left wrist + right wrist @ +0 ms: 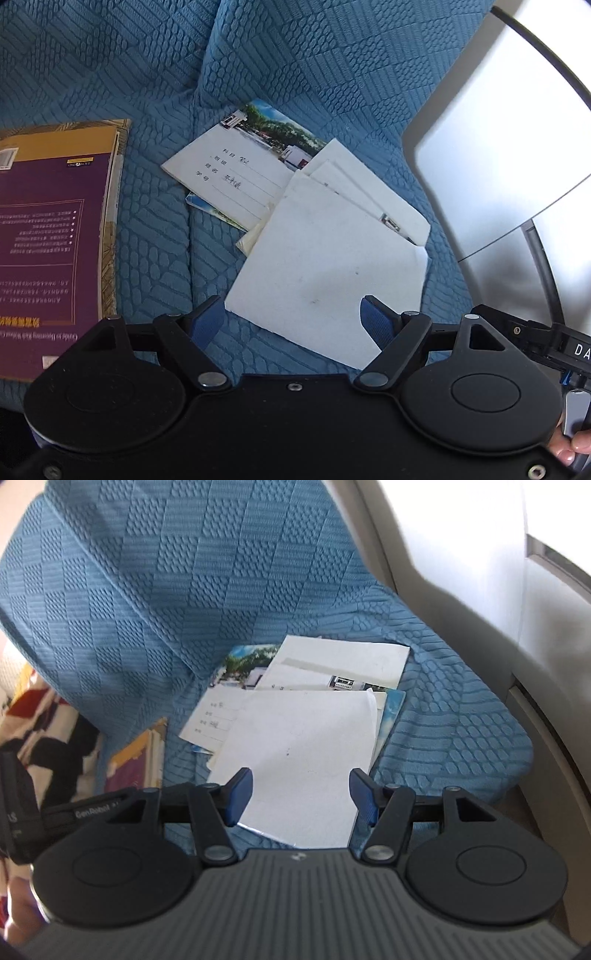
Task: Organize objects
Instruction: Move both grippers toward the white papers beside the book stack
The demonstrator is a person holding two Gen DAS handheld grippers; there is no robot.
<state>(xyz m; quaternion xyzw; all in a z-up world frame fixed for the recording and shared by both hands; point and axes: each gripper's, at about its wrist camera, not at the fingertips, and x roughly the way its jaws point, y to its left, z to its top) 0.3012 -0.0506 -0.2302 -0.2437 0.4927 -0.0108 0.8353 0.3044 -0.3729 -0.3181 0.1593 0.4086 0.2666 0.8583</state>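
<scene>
Clearly, both tools hang over a seat covered with a blue textured woven cloth [155, 236], and neither one holds anything.

At the far left in the left wrist view lies a thick purple and yellow paperback book [51, 240], flat on the cloth and apart from the other papers. To its right, near the middle of the seat, is a loose pile of thin white paper booklets and sheets [325, 251], fanned out and overlapping. One booklet with a photo of trees and hand-written lines [236, 170] lies at the far side of the pile, partly under the others. A plain white sheet [314, 277] lies on top, nearest to the tool.

The left gripper [291, 321] has its two blue-padded fingers spread wide. The near edge of the top white sheet appears between them, but the pads do not press on it. I cannot tell whether the right pad [373, 317] touches the paper or only hangs above it.

In the right wrist view the right gripper [301, 794] is also spread, a little less wide. The same white sheet [295, 757] shows between its blue fingers [240, 790], without any pinch. Farther right, the pale grey smooth armrest of the seat [461, 602] runs along the cloth.
</scene>
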